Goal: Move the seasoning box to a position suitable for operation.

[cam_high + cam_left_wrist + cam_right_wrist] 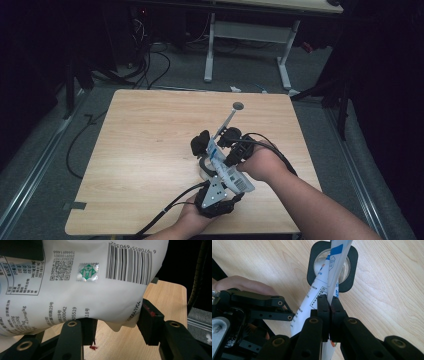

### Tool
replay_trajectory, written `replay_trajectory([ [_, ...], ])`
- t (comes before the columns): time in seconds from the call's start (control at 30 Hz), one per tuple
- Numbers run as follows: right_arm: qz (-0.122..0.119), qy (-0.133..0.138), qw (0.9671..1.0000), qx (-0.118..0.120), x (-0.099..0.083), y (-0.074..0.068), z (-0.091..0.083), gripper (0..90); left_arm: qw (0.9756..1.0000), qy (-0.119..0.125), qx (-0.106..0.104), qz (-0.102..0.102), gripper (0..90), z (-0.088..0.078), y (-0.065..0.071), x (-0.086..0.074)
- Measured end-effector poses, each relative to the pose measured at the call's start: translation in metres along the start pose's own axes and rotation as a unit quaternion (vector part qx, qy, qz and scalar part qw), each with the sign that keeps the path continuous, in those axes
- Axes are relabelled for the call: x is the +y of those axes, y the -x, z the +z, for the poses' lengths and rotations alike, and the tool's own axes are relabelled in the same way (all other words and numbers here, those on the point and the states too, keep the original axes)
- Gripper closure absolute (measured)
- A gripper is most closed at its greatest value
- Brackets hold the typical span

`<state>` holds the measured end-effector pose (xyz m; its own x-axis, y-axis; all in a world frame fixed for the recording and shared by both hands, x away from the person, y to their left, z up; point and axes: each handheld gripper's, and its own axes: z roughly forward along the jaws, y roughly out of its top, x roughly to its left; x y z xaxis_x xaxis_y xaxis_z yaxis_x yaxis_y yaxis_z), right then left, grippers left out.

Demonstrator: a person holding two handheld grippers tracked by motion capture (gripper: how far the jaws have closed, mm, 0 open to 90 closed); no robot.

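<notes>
1. The right claw (pixel 329 305) is closed tight on the edge of a white printed bag (pixel 322 293).
2. The left claw (pixel 117 326) grips the bag's (pixel 82 290) bottom corner between its jaws.
3. The bag (pixel 227 167) is held above the tabletop (pixel 145 135), over a black-rimmed cup (pixel 347 270).

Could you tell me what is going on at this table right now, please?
A person is holding a white printed bag over a wooden table with two hand-held grippers. The right gripper is shut on the bag's flat upper edge, and the left gripper clasps its bulging lower end, by the barcode. Below the bag sits a glass cup in a black square holder, with the bag's end over its mouth. It looks like the bag is being emptied into the cup, though no contents can be seen.
</notes>
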<state>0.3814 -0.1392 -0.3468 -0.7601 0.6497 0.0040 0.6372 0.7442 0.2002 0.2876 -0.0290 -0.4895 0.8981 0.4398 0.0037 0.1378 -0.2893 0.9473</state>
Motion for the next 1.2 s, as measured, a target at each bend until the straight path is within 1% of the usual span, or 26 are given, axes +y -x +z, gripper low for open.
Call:
replay_trajectory([
  [0.3,-0.001,-0.002,1.0,-0.001,0.0009,-0.0006,-0.0001,89.1,1.0,0.002,0.001,-0.001,54.1,-0.0005,-0.0002,0.0006],
  [0.37,-0.005,-0.001,1.0,-0.002,0.0014,-0.0006,0.0,89.1,1.0,0.002,0.0,-0.001,54.1,-0.0006,-0.0003,0.0007],
  [0.63,-0.007,0.0,1.0,-0.003,0.0028,-0.0007,0.0,89.2,1.0,0.002,0.0,-0.002,54.1,-0.0014,-0.0012,0.0015],
  [1.0,-0.007,0.0,1.0,-0.002,0.004,-0.0013,-0.0004,89.2,1.0,0.005,0.0,-0.002,54.2,-0.0022,-0.0014,0.0026],
  [1.2,-0.003,-0.002,1.0,-0.003,0.0046,-0.0019,-0.001,89.3,1.0,0.006,0.0,-0.002,54.3,-0.0026,-0.0014,0.003],
])
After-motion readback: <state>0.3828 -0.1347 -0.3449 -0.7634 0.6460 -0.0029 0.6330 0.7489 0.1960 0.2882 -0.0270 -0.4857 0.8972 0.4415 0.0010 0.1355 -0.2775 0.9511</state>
